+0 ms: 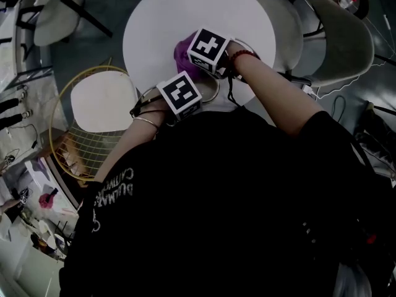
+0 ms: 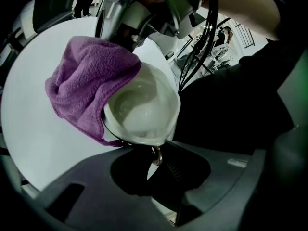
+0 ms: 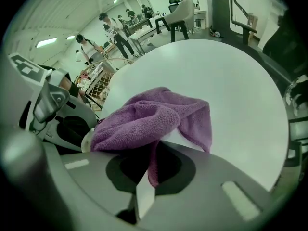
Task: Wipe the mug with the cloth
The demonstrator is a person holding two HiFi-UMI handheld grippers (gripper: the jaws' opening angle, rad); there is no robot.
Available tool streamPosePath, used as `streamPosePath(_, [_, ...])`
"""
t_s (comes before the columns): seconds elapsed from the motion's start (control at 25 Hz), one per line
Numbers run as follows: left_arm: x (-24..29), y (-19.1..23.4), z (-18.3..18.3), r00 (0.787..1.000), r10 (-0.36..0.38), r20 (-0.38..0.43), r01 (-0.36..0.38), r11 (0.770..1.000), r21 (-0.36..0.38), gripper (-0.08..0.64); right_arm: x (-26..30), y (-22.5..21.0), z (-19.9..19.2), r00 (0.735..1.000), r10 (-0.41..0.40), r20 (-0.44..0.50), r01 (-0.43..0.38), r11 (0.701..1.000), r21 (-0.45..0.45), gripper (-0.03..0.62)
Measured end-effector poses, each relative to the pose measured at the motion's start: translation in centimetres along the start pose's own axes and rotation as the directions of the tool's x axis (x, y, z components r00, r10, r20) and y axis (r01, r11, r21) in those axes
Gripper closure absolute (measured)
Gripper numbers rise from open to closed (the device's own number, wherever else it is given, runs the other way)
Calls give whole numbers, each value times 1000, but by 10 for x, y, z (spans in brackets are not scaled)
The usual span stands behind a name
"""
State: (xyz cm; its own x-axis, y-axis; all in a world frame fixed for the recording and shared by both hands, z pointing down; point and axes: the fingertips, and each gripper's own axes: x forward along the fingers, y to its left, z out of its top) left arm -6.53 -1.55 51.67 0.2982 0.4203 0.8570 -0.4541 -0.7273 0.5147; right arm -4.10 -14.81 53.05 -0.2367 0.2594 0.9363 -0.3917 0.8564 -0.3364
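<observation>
The left gripper [image 2: 155, 160] clamps the mug [image 2: 142, 109] by its edge; the right gripper [image 3: 147, 177] pinches the cloth [image 3: 144, 119], draped at the mug's ten o'clock.

Black shirt [image 1: 247, 203], apparently lettered; red wristband [image 1: 245, 54].

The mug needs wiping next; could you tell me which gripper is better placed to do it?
Right. The right gripper is shut on the purple cloth, which drapes over the mug; the left gripper grips the mug's rim and should probably only steady it.
</observation>
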Motion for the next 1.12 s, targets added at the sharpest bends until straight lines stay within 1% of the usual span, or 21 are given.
streamPosePath(0.16, [0,-1,-1,1000,-5,-17,5,1000,3,469,0,2,3,1000,-6,-11,6,999,-31,572])
streamPosePath(0.28, [-1,-1,-1,999,-6,-44,6,1000,14,471,0,5,11,1000,-1,0,1,999,-52,572])
streamPosePath(0.32, [-1,-1,0,999,-7,-52,8,1000,21,471,0,8,14,1000,15,12,-15,999,-49,572])
streamPosePath(0.4, [-3,-1,2,998,-7,-58,9,999,33,471,0,18,24,996,72,47,-71,997,-27,572])
streamPosePath(0.48, [-6,1,7,999,8,-39,-7,999,34,483,1,28,36,989,117,88,-116,993,-12,572])
streamPosePath(0.56, [-9,4,10,1000,24,-12,-24,999,31,487,5,31,45,986,132,103,-130,991,-18,572])
streamPosePath(0.72, [-11,6,12,1000,23,8,-23,999,31,485,8,34,45,985,158,71,-157,987,-21,572])
streamPosePath(0.84, [-11,6,12,1000,18,21,-18,1000,21,485,8,41,41,977,209,36,-209,978,-4,572])
streamPosePath(0.96, [-10,9,13,999,8,37,-9,1000,3,481,10,42,39,972,236,10,-236,972,6,572])
streamPosePath(1.04, [-10,10,13,999,6,41,-5,1000,-6,480,11,41,38,972,237,-4,-237,972,10,572])
streamPosePath(1.12, [-11,10,13,999,2,46,-1,1000,-13,477,12,35,37,978,209,-18,-209,978,10,572])
